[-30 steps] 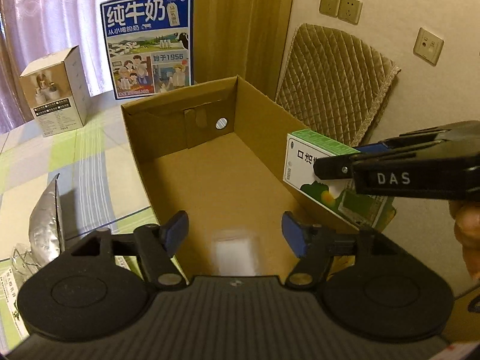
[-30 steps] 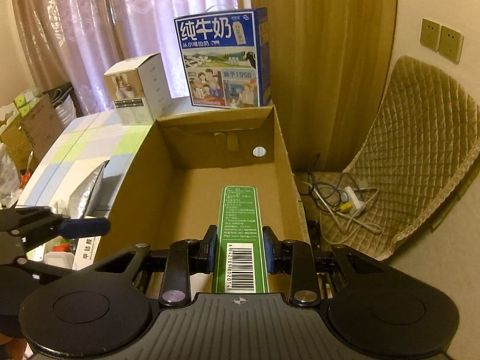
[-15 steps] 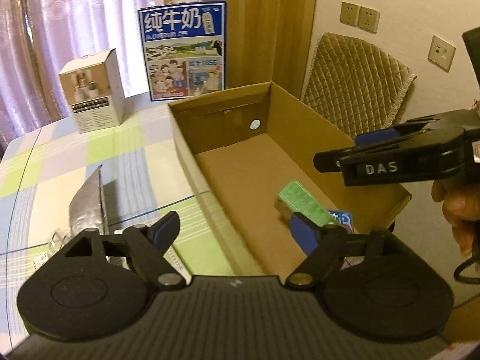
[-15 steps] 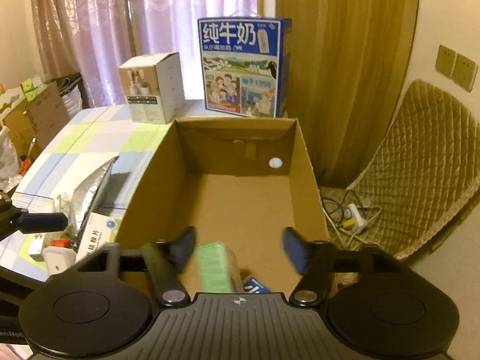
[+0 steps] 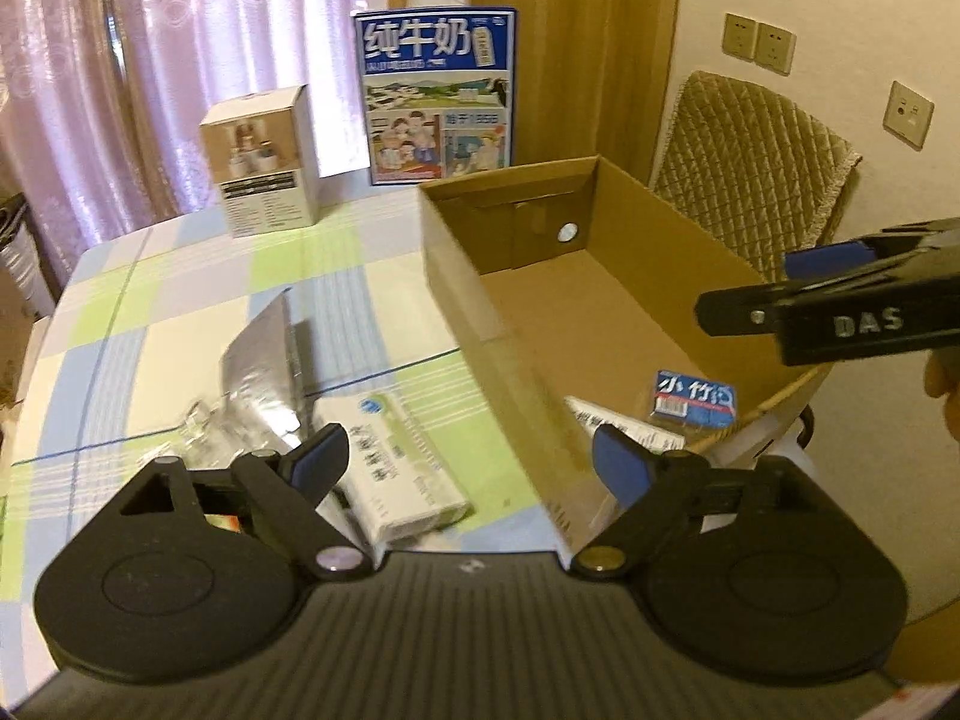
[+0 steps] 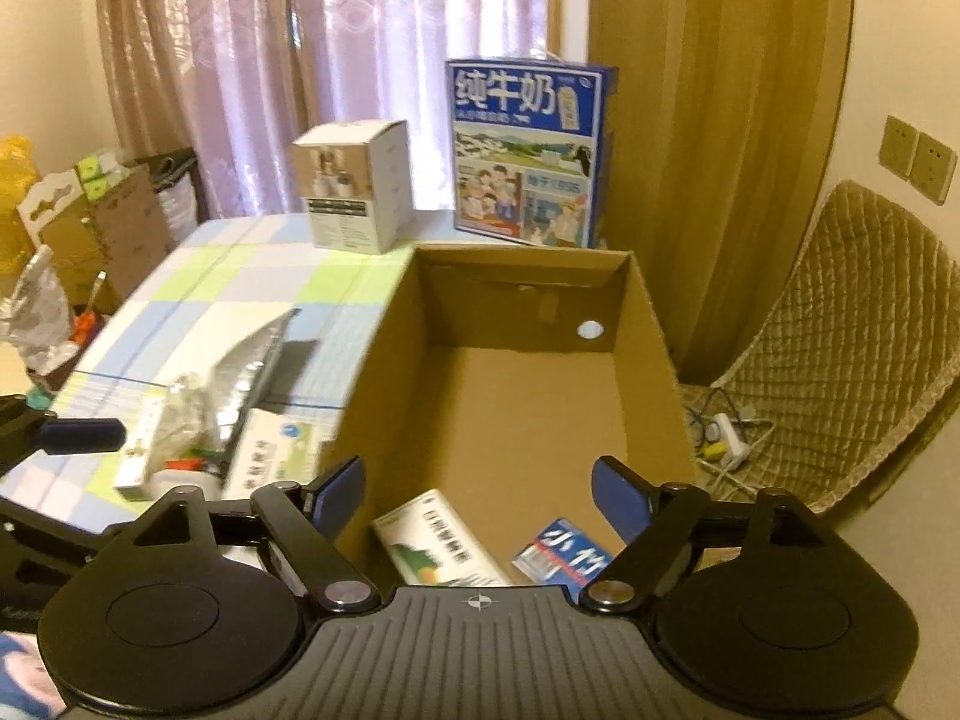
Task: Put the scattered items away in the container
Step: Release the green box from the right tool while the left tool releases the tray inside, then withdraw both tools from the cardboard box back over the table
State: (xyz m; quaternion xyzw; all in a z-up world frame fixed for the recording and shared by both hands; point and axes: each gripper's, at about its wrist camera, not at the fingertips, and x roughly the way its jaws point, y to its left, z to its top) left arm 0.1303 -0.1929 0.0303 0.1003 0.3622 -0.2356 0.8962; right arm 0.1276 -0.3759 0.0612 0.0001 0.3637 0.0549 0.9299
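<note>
The right gripper [image 6: 477,498] stands wide with nothing between its fingers; its jaws have just been opening, and the green-and-white box [image 6: 441,546] it carried lies flat on the floor of the cardboard box [image 6: 651,324], near the close end, beside a small blue packet [image 6: 567,552]. The left gripper [image 5: 471,459] is wide and empty too, its jaws also just opened further; it straddles the near corner of the cardboard box's left wall, with a white medicine box [image 5: 396,468] on the checked tablecloth [image 5: 150,324] just below its left finger.

So one drop-off is done and the step in hand looks like the turn back to the table for the next pick. Still outside the cardboard box are the white medicine box, a silver foil bag [image 5: 264,360] beside it, and a blurred heap of small things further left, which I cannot make out. The likely next move for the left gripper is to swing left, clear of the cardboard wall, and come down over the white medicine box across its narrow side.

A second ago the right gripper clamped the green-and-white box upright over the cardboard box; now that box is down inside. Both views have drawn back and leftward, showing more of the tablecloth.
</note>
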